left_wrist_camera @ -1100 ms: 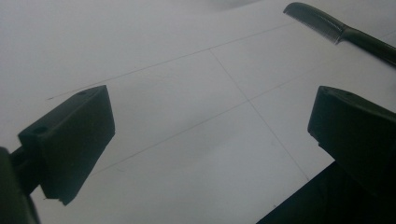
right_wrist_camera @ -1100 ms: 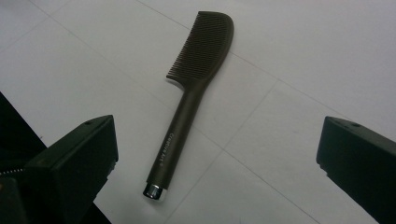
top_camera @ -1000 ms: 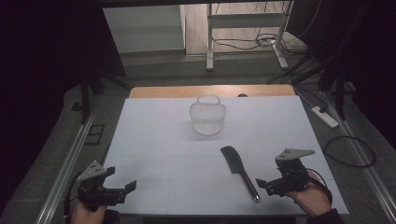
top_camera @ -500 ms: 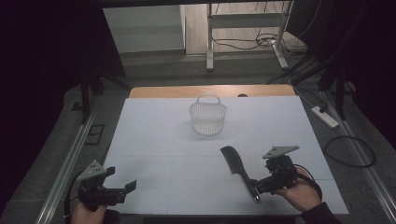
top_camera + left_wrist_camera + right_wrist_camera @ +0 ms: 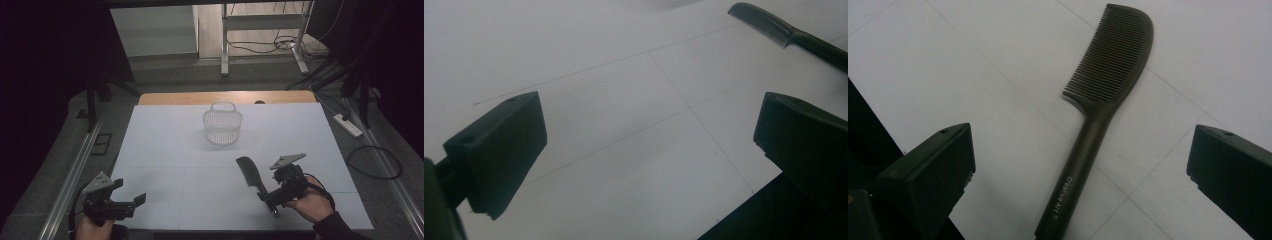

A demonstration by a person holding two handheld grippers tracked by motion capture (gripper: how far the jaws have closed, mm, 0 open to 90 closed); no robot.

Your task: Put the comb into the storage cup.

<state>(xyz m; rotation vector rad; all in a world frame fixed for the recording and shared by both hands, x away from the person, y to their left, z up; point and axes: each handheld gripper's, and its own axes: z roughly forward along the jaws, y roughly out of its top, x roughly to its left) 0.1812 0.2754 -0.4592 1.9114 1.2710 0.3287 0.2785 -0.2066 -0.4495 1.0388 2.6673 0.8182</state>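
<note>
High view: comb (image 5: 251, 173) lies flat on the white table (image 5: 165, 145), near the front edge, right of centre. Its long axis runs diagonally, toothed head toward the basket (image 5: 222, 126), handle end toward the person. Right gripper (image 5: 270, 196) sits just over the handle end, held by the right hand (image 5: 311, 202). Left gripper (image 5: 136, 201) hangs at the front left corner, well apart from the comb. Right arm is clearly the nearer one. Basket stands upright at mid-table, apart from the comb.

Left gripper view: jaws wide apart, nothing between them, bare table below. Comb (image 5: 789, 34) appears far off at the upper right, head pointing away.

Right gripper view: jaws spread wide, holding nothing. Comb (image 5: 1100, 115) lies between them, handle running up the middle of the gap and head farther out, tilted a little to the right. Handle crosses the line between the two jaws roughly square, closer to neither. Cannot tell the height of the jaws above the table.

Judgement: step in hand is the reach for the comb handle. Next move calls for lowering straight down and closing across the handle's narrow width.
</note>
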